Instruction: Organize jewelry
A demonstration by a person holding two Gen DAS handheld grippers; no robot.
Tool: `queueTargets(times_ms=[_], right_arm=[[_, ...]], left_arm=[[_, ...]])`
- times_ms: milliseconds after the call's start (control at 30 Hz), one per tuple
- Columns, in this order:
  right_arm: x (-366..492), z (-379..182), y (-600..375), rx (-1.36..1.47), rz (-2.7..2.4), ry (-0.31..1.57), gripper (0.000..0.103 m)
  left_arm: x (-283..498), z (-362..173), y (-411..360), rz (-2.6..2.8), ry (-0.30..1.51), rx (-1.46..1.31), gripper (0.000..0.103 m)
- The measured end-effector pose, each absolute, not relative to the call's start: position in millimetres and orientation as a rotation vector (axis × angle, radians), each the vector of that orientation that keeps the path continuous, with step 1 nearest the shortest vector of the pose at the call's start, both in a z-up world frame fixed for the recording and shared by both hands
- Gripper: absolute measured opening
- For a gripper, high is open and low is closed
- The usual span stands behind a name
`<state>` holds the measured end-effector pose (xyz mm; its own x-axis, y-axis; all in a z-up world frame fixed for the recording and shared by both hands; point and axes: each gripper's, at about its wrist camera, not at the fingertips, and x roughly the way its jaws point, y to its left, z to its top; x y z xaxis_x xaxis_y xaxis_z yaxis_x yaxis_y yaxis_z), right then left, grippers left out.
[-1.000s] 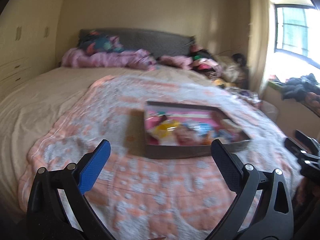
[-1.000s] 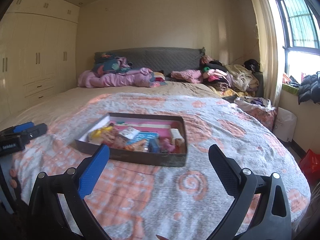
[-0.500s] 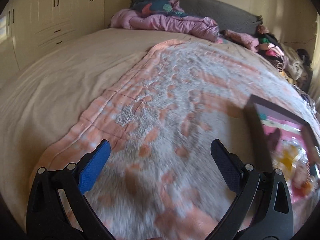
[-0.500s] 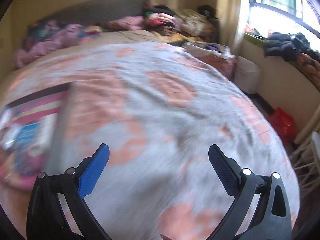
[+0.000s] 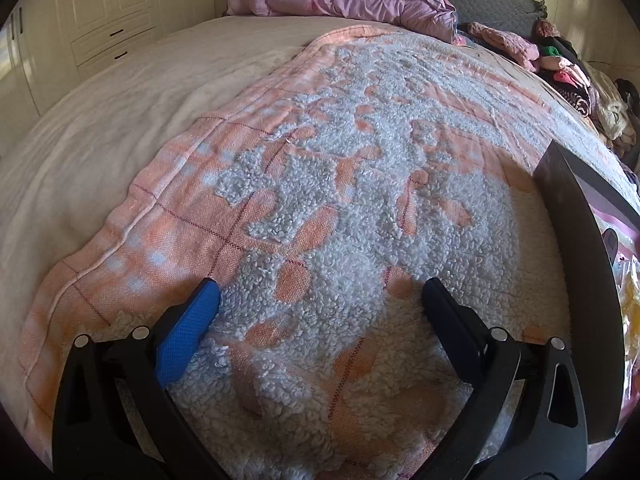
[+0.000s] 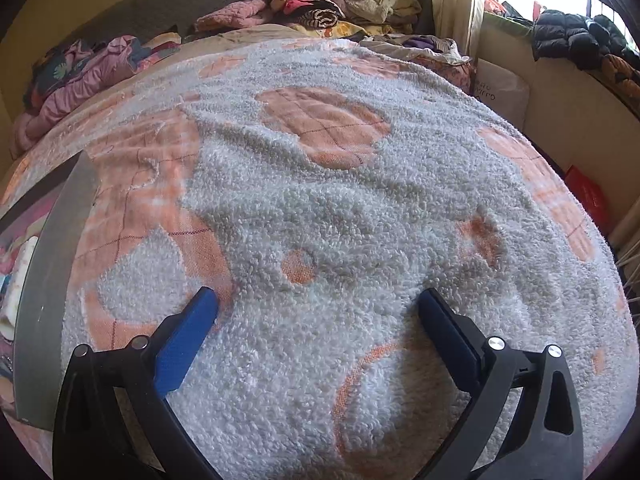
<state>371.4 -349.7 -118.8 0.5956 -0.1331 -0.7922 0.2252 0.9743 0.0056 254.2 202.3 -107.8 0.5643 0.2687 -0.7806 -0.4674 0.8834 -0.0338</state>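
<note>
A shallow dark grey box (image 5: 580, 264) with a pink lining holds the jewelry items; only its left wall and a strip of pink and yellow contents show at the right edge of the left wrist view. The same box (image 6: 52, 280) shows its right wall at the left edge of the right wrist view. My left gripper (image 5: 318, 294) is open, low over the fleece blanket, left of the box. My right gripper (image 6: 316, 300) is open too, low over the blanket to the right of the box. Neither holds anything.
An orange and grey fleece blanket (image 5: 360, 168) covers a beige bed. Pink bedding (image 5: 352, 0) and piled clothes (image 6: 320, 4) lie by the headboard. Cupboards (image 5: 108, 12) stand left. A window ledge with dark jackets (image 6: 572, 36) and a red bag (image 6: 588, 196) are right.
Both grippers have dropped from a raised view facing the box down close to the blanket. The left one swung out to the box's left, the right one to its right. Both stayed open.
</note>
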Motion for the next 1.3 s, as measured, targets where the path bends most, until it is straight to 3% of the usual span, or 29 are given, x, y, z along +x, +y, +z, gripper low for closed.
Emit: queueTargets(times_ms=[1300], right_arm=[[369, -119, -348, 0.105, -0.210, 0.904, 0.098]], left_arm=[[255, -108, 202, 0.438, 0.868, -0.247, 0.092]])
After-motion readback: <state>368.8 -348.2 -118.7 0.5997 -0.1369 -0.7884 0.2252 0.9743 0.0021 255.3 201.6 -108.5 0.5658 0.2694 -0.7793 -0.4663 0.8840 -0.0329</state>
